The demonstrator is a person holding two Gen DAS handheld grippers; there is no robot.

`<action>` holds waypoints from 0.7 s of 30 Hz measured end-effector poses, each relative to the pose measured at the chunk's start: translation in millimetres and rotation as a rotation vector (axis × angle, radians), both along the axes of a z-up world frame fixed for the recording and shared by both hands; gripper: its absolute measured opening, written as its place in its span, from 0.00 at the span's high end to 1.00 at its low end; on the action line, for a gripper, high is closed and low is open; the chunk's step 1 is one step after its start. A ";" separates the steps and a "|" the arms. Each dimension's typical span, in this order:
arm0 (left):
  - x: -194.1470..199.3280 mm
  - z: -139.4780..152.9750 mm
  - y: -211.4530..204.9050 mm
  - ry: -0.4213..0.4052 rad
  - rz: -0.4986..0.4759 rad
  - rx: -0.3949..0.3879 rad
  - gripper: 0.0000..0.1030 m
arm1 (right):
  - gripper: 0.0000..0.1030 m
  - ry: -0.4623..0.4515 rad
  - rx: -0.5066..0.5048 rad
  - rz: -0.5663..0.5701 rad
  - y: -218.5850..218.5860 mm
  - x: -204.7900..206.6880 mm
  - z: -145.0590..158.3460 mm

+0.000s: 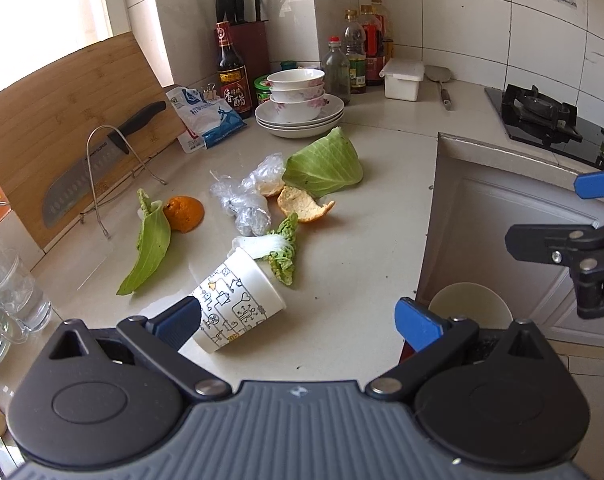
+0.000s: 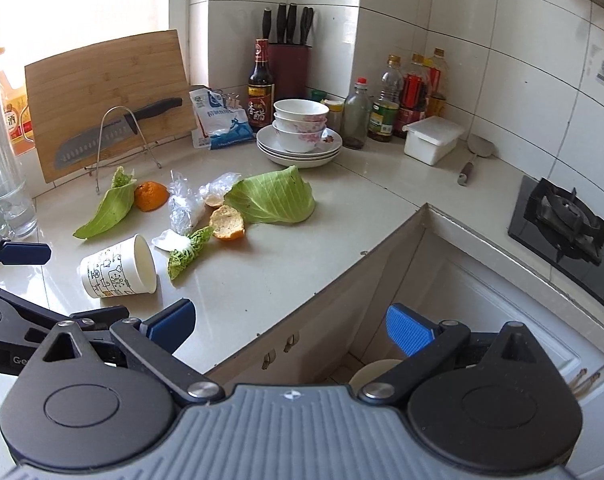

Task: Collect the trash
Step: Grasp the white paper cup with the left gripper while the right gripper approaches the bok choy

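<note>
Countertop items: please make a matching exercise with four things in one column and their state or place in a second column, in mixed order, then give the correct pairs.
Things:
1. paper cup
2. kitchen knife
3. bowls
4. left claw

States or places:
A. stacked on plates
B. open, holding nothing
C. lying on its side on the counter
D. resting against the wooden cutting board

Pairs: 1-C, 2-D, 3-A, 4-B
</note>
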State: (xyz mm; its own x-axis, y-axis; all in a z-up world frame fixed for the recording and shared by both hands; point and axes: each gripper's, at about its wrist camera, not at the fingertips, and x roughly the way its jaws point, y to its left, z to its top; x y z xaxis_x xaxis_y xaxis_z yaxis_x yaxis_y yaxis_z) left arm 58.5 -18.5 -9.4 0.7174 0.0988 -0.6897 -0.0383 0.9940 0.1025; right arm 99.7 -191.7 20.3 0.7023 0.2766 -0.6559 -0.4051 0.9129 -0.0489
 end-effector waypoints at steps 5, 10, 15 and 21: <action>15.5 -3.7 -6.9 -0.001 0.026 -0.009 0.01 | 0.00 0.005 0.019 0.109 -12.4 29.6 -6.2; 24.1 -10.0 -12.6 0.023 0.069 0.003 0.01 | 0.00 -0.008 -0.001 0.173 -19.4 53.8 -14.2; 27.9 -15.7 -7.1 0.056 0.101 0.023 0.01 | 0.00 0.010 -0.005 0.230 -23.1 73.8 -27.0; 32.7 -19.9 7.9 0.099 0.076 0.075 0.01 | 0.00 0.034 0.004 0.259 -15.6 80.8 -38.1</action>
